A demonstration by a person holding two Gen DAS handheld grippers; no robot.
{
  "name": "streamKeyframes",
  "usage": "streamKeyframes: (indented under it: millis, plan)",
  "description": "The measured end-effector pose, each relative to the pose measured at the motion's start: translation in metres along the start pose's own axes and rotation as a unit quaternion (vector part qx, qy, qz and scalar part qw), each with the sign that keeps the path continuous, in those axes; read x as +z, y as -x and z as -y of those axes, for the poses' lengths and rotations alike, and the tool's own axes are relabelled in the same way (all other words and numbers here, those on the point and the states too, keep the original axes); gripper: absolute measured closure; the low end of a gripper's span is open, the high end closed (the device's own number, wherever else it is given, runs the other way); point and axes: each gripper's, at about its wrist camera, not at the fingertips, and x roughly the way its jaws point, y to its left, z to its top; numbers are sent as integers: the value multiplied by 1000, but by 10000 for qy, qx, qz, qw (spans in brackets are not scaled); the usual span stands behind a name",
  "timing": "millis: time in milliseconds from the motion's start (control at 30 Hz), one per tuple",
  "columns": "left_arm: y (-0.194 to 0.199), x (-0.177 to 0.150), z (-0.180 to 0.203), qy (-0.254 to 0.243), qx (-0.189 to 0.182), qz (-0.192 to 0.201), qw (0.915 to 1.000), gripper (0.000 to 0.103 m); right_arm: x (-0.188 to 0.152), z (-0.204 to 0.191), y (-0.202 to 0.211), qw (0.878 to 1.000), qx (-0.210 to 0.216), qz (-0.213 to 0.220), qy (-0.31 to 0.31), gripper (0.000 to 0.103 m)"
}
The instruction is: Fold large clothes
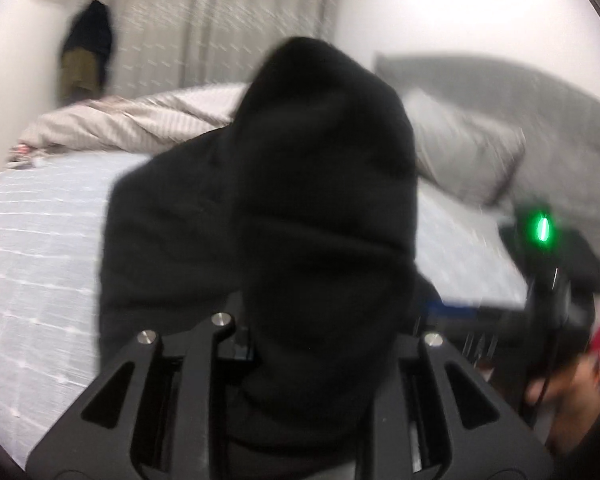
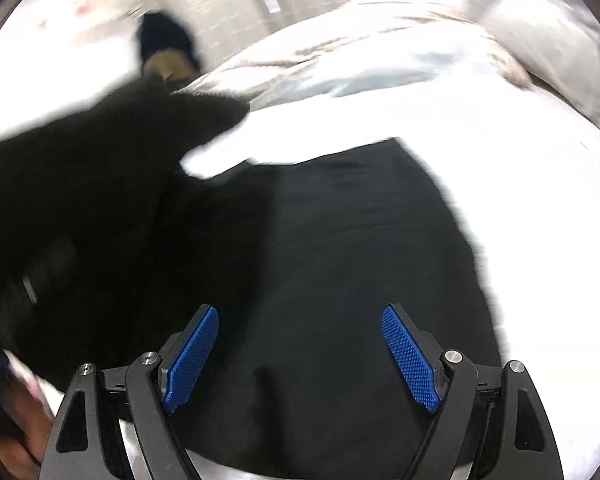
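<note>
A soft black fabric garment (image 1: 300,200) is held bunched in the left gripper (image 1: 320,340), lifted off the white quilted bed (image 1: 40,240), apparently for folding over. The right gripper (image 2: 300,356) is spread open, empty, above the flat portion.

We see a bed (image 1: 40,240) under a pale checked sheet; a striped duvet (image 1: 140,120) lies bunched at its far side; a grey pillow (image 1: 464,152) leans on a grey headboard (image 1: 540,92); pale curtains (image 1: 228,20) hang behind; dark clothes (image 1: 88,48) hang on the wall.
</note>
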Motion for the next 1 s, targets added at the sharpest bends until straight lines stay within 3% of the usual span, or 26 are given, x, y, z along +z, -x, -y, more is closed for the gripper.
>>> streamKeyframes:
  millis: [167,300,433,500,667,733,867,1000]
  plan:
    - [-48,-37,30,-606,-354,-1103,9914,73,10,55,14,9957,-285,197,-860,18]
    - [-56,-52,42,-1027,-270,-1113,9881,69,8,79,20,9915,-309,253,-1237,18]
    - [-43,-37,38,-776,-575,-1151,9887,55,4,76,19,9922,-289,227,-1194,18]
    - [-33,-33,37,-659,-845,-1133,9878,42,2,75,26,9937,-263,238,-1068,18]
    - [5,-19,52,-640,-1650,-860,9805,30,-3,69,37,9950,-158,266,-945,18]
    - [18,-17,53,-692,-1802,-676,9789,22,-7,69,41,9953,-93,288,-924,18]
    - [56,-8,36,-767,-1826,-131,9801,18,-7,63,50,9958,65,335,-844,18]
    - [64,1,-1,-367,-1441,194,9887,6,-3,54,54,9961,338,356,-734,18]
